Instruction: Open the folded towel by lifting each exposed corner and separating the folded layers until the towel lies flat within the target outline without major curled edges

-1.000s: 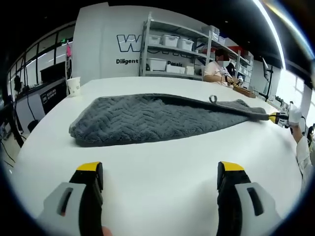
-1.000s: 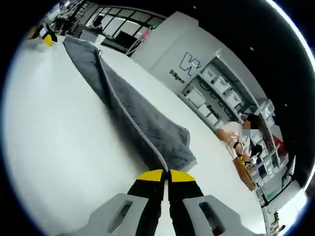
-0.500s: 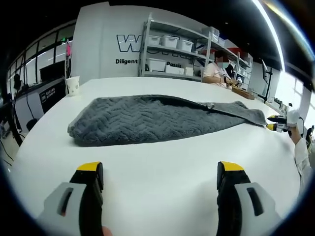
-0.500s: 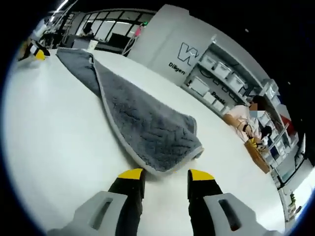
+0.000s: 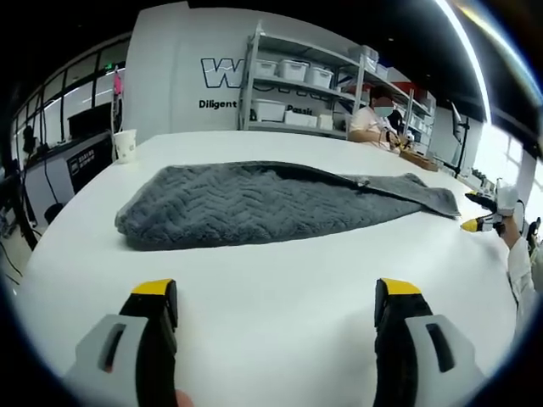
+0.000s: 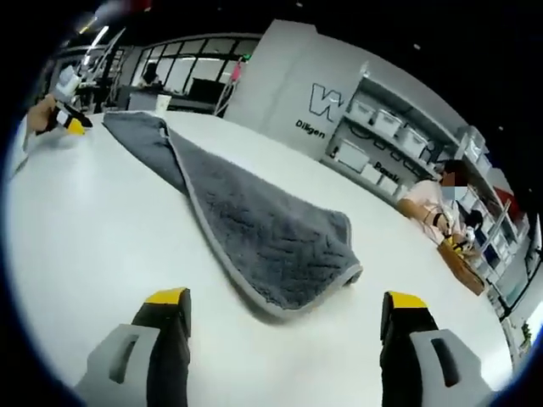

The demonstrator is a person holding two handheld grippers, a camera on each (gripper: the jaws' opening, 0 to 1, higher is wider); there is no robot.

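A dark grey towel with a zigzag weave lies folded on the white table, its top layer running to a narrow end at the right. My left gripper is open, a hand's width short of the towel's near edge, nothing between its jaws. In the right gripper view the same towel stretches away to the upper left, its pale-bound corner lying flat just ahead. My right gripper stands wide open before that corner, holding nothing; it also appears at the far right of the left gripper view.
A white paper cup stands at the table's far left. Shelves with white bins line the wall behind. A seated person works at the back right. The left gripper shows at the upper left of the right gripper view.
My right gripper let go of the towel's corner, opened wide and drew back. The lifted towel edge dropped flat onto the table. The left gripper stayed put.
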